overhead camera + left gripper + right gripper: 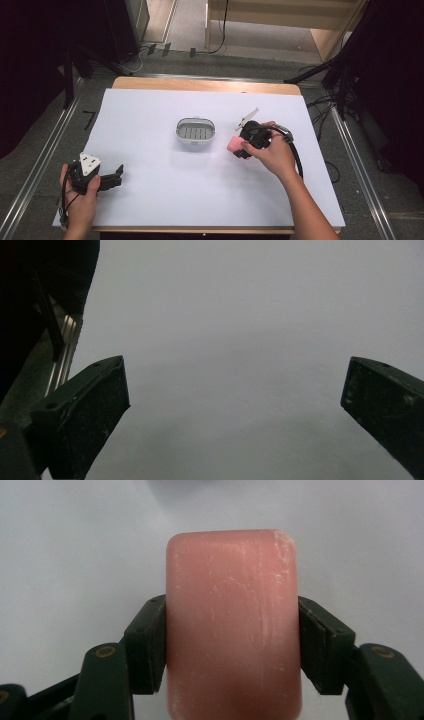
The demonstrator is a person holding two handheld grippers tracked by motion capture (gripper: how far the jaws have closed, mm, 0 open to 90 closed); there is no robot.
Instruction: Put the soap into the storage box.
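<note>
Soap, a pink bar, is already picked up: the right hand-held gripper is clamped on its sides, right of the frame's middle. Still to do, I think: put it in the grey soap dish just left. The left hand-held gripper waits wide apart and empty, lower left on the white worktop.

No readable text, label, brand or number appears on anything.

A white sheet covers a wooden table, grey floor around it — cables trail past the far edge, metal rails flank both sides, light wooden furniture stands beyond.
</note>
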